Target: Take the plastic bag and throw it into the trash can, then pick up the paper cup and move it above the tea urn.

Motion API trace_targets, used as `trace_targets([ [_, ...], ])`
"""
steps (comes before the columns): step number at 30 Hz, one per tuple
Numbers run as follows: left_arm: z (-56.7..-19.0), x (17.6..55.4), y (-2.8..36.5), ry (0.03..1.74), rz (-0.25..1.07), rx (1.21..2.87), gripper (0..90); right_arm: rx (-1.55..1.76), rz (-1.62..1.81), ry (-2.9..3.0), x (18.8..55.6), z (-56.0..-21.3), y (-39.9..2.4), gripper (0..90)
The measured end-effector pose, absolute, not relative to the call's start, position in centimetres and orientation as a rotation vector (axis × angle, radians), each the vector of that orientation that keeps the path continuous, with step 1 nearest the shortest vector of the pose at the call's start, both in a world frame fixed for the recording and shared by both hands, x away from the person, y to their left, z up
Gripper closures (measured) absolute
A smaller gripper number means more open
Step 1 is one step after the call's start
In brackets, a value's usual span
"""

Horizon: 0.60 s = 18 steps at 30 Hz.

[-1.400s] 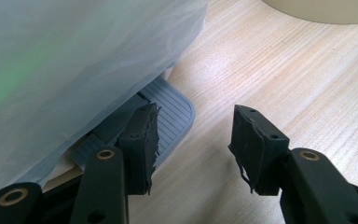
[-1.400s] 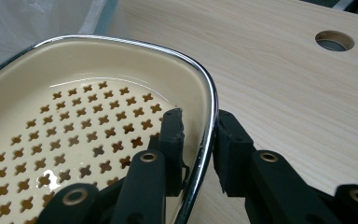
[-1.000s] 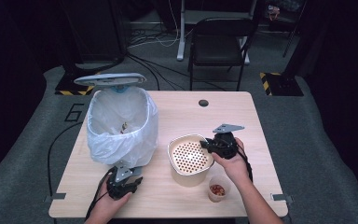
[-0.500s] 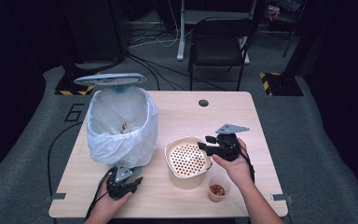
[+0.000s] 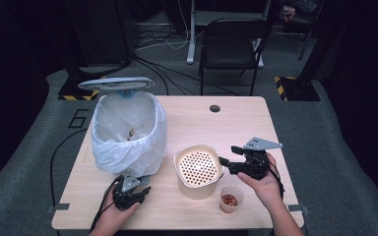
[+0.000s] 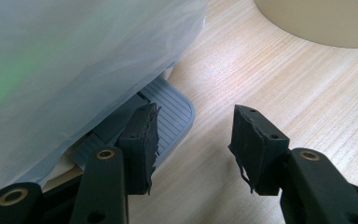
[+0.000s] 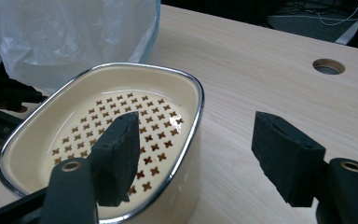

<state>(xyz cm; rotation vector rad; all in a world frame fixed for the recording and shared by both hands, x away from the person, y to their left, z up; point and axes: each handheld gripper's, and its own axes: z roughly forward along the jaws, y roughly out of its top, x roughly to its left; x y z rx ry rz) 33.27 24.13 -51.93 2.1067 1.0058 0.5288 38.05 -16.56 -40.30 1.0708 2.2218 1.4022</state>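
Under bin bag (image 6: 74, 60), left gripper (image 6: 193, 140) camera reveals grey pedal (image 6: 168, 114); both grippers released.

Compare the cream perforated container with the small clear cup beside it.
The cream metal-rimmed container with a cross-perforated insert is far larger than the small clear plastic cup. The container is opaque and rounded-rectangular; the cup is see-through and round. The container's insert looks bare; the cup holds reddish-brown bits. The right gripper has its open jaws at the container's rim, apart from the cup. Both stand upright on the wooden table.
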Motion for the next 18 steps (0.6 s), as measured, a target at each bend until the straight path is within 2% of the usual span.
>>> trace_targets([
  [10,-51.9,33.2,24.1,1.008,0.532,2.108,51.0,1.062,1.376,2.199,36.5,-41.9,-18.6,18.3],
  [18,-51.9,33.2,24.1,1.008,0.531,2.108,51.0,1.022,1.379,2.235,35.0,-43.4,-18.6,15.8],
])
